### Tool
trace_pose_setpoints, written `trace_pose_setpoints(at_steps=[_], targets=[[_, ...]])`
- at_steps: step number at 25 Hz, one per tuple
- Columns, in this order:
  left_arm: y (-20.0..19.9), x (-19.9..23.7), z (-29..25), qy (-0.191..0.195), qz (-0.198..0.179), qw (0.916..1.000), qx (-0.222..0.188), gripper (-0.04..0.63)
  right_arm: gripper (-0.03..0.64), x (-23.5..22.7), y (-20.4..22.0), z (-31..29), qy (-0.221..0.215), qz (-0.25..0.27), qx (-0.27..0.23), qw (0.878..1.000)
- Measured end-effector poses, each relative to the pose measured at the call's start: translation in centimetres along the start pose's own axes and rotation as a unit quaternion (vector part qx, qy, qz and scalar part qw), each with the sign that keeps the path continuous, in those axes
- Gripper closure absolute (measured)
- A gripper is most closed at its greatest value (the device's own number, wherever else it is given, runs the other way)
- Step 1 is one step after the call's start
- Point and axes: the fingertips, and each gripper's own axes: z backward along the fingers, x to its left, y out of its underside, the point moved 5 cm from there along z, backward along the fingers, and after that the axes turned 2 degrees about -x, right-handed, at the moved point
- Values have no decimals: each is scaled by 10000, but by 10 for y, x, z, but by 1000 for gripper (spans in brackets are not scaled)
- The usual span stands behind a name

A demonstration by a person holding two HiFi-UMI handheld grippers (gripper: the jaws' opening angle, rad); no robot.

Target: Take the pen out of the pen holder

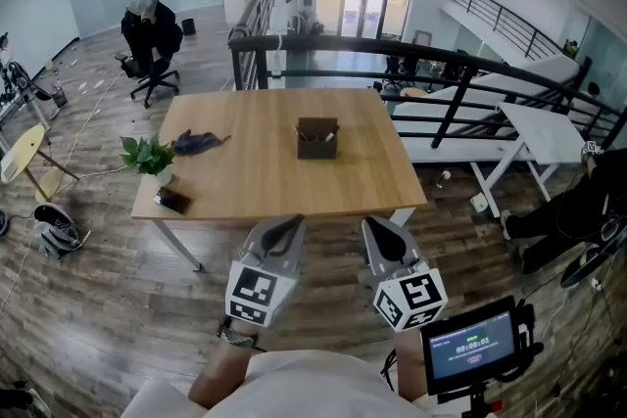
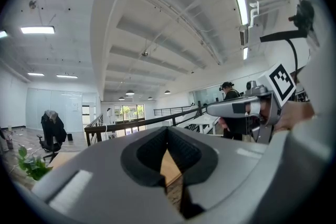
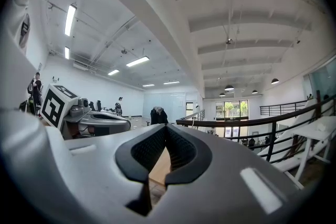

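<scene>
Table (image 1: 257,183): near edge lay just ahead of both grippers, with open wood up to the pen holder (image 1: 317,138).
Pen holder: stood mid-table, well apart from both grippers; its pen was too small to make out.
Left gripper (image 1: 290,226), right gripper (image 1: 376,228): fingers pressed together, holding nothing, short of the table.

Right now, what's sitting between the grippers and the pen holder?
Nothing but bare wooden tabletop. The head view shows it running from the pen holder to its near edge, just ahead of the left gripper and right gripper.
</scene>
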Motion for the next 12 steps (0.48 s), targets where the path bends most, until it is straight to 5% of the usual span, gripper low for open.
trace_pose_setpoints(at_steps=[12], targets=[[19, 26, 37, 147, 54, 9999, 72, 595, 615, 45, 10, -11, 162, 13, 95, 9998]])
